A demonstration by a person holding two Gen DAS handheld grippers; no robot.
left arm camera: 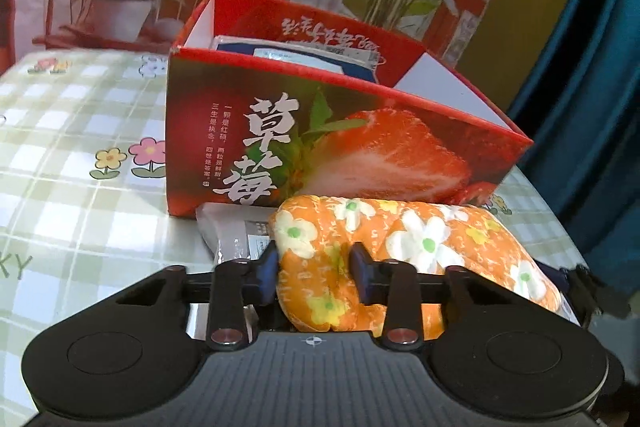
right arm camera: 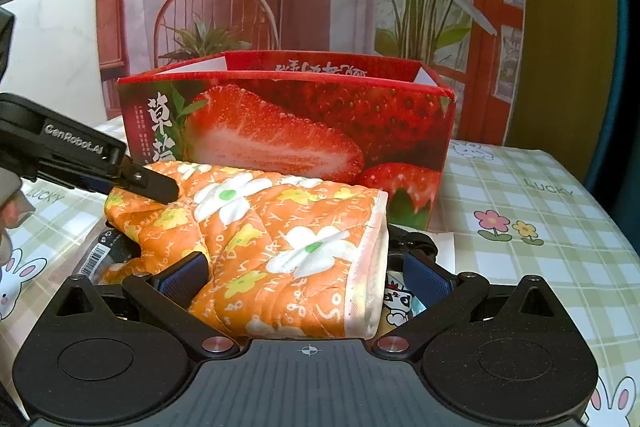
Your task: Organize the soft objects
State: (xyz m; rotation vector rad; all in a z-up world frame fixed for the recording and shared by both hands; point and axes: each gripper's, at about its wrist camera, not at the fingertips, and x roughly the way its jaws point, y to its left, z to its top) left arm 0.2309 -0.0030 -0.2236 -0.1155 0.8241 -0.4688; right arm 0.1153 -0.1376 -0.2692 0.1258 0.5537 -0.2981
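Observation:
An orange quilted cloth with white flowers (left arm camera: 400, 239) lies folded on the table, right in front of a red strawberry-print box (left arm camera: 360, 147). My left gripper (left arm camera: 314, 271) is shut on the cloth's left end, and the fabric bulges between its blue pads. In the right wrist view the same cloth (right arm camera: 280, 239) fills the space between the wide jaws of my right gripper (right arm camera: 306, 281). Its right pad (right arm camera: 424, 279) stands clear of the cloth's pink hem. The left gripper's finger (right arm camera: 160, 187) presses into the cloth's far left corner. The box (right arm camera: 280, 131) is open at the top.
Flat packets (left arm camera: 296, 61) lie inside the box. Under the cloth sit a grey packet (left arm camera: 236, 235), a dark barcoded one (right arm camera: 100, 255) and a panda-print one (right arm camera: 400, 303). The green check tablecloth (left arm camera: 60, 147) spreads left. A blue curtain (left arm camera: 592, 107) hangs at the right.

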